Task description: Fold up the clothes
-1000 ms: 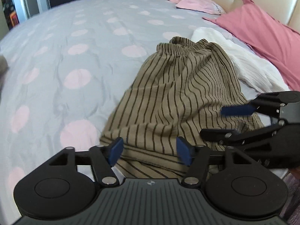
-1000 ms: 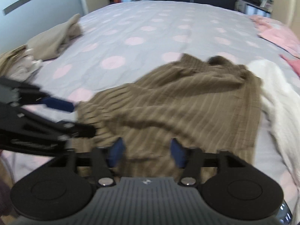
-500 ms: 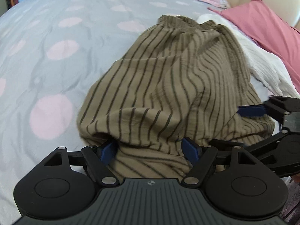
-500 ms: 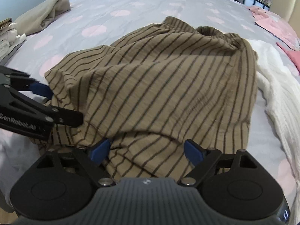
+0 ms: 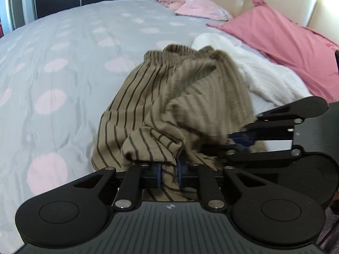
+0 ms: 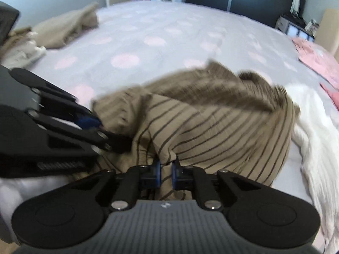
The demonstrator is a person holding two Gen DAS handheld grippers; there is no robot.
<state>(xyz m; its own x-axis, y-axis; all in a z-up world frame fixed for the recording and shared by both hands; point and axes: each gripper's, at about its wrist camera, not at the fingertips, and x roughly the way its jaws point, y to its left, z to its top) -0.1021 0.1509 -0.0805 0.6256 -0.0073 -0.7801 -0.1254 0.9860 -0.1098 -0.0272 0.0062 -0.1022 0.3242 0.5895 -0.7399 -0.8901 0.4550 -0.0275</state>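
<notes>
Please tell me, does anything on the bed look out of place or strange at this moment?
Nothing is damaged or spilled. The striped brown garment is bunched rather than flat, pinched by the left gripper and the right gripper. Its far edge lies against a white knitted garment, so the two may drag together.

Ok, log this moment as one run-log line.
phase: grasp near edge | left gripper: shut on striped brown garment | right gripper: shut on same garment | surface: polka-dot bedspread | beside: white knit
</notes>
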